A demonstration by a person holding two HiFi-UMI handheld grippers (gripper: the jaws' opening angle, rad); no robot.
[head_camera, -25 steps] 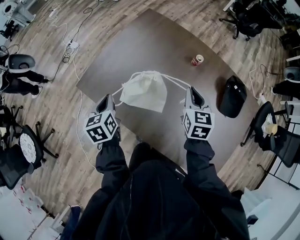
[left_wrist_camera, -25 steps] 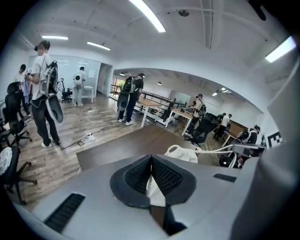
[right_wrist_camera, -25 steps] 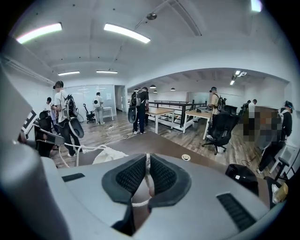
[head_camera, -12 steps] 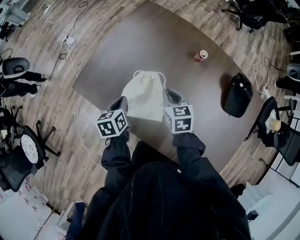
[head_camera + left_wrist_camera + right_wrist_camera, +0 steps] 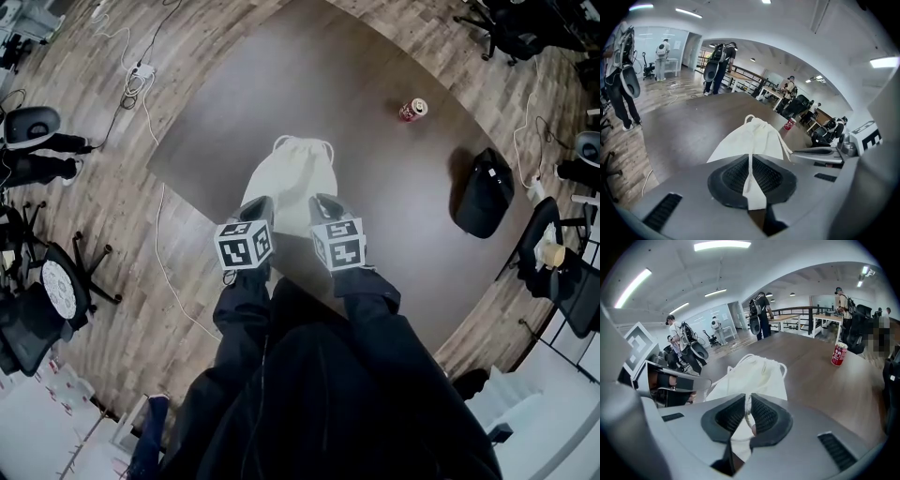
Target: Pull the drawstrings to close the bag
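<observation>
A cream drawstring bag (image 5: 286, 178) lies on the dark table (image 5: 384, 197), its gathered mouth pointing away from me. Both grippers sit side by side at its near edge. My left gripper (image 5: 260, 208) is shut on a white drawstring (image 5: 750, 165), which runs straight from between the pads to the bag (image 5: 750, 140). My right gripper (image 5: 322, 206) has its jaws opening. The other drawstring (image 5: 748, 414) lies loose and wavy in the narrow gap between them, with the bag (image 5: 752, 376) just beyond.
A red can (image 5: 412, 110) stands at the far right of the table, and a black cap (image 5: 485, 192) lies near the right edge. Office chairs and cables ring the table on the wooden floor. People stand in the background of both gripper views.
Both grippers have come in from wide apart to side by side at the bag's near edge. The strings no longer stretch out sideways. The bag's mouth is gathered tighter.
</observation>
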